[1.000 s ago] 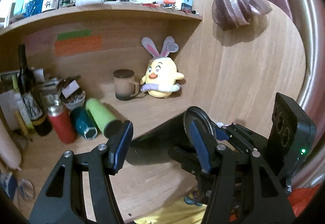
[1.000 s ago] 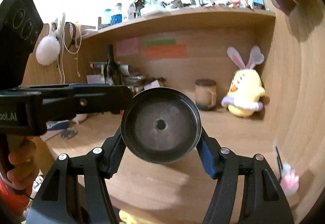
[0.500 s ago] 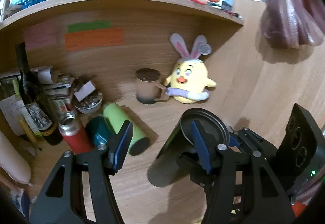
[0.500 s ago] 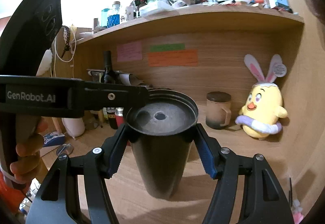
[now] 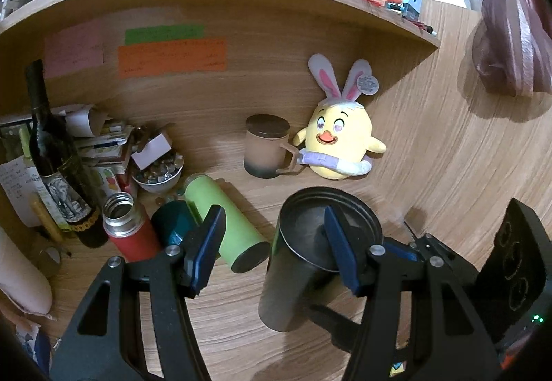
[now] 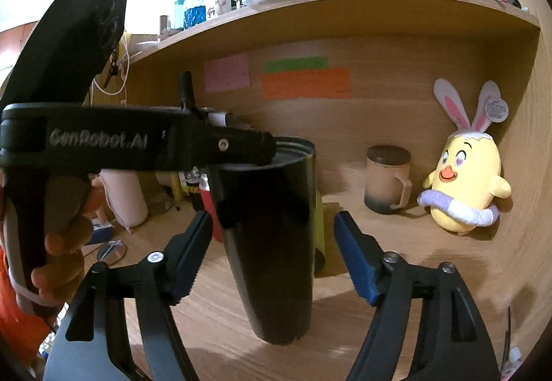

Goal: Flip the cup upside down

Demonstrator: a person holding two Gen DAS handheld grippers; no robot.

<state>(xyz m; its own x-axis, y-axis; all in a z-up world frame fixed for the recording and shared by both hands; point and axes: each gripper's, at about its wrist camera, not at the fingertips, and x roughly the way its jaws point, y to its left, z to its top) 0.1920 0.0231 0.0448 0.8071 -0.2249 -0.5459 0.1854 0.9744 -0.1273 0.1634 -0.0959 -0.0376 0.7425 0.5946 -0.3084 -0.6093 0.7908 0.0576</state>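
Note:
The tall black tumbler cup [image 6: 269, 243] stands on the wooden desk with its wide lidded end up and narrow end down. It also shows in the left wrist view [image 5: 310, 263]. My right gripper [image 6: 272, 256] is open, its blue pads either side of the cup with gaps. My left gripper [image 5: 272, 250] is open just above the cup; its right finger [image 5: 339, 256] overlaps the lid, and in the right wrist view its black arm [image 6: 145, 146] reaches the cup's rim.
A lime green bottle [image 5: 224, 218] lies on its side next to a teal flask [image 5: 172, 225] and a red flask [image 5: 127, 232]. A wine bottle [image 5: 51, 153], a brown mug [image 5: 265, 146] and a yellow plush chick [image 5: 338, 146] stand at the back.
The cup went from tilted toward the right camera to standing on the desk. My right gripper has opened and let it go. My left gripper moved in over the cup's top.

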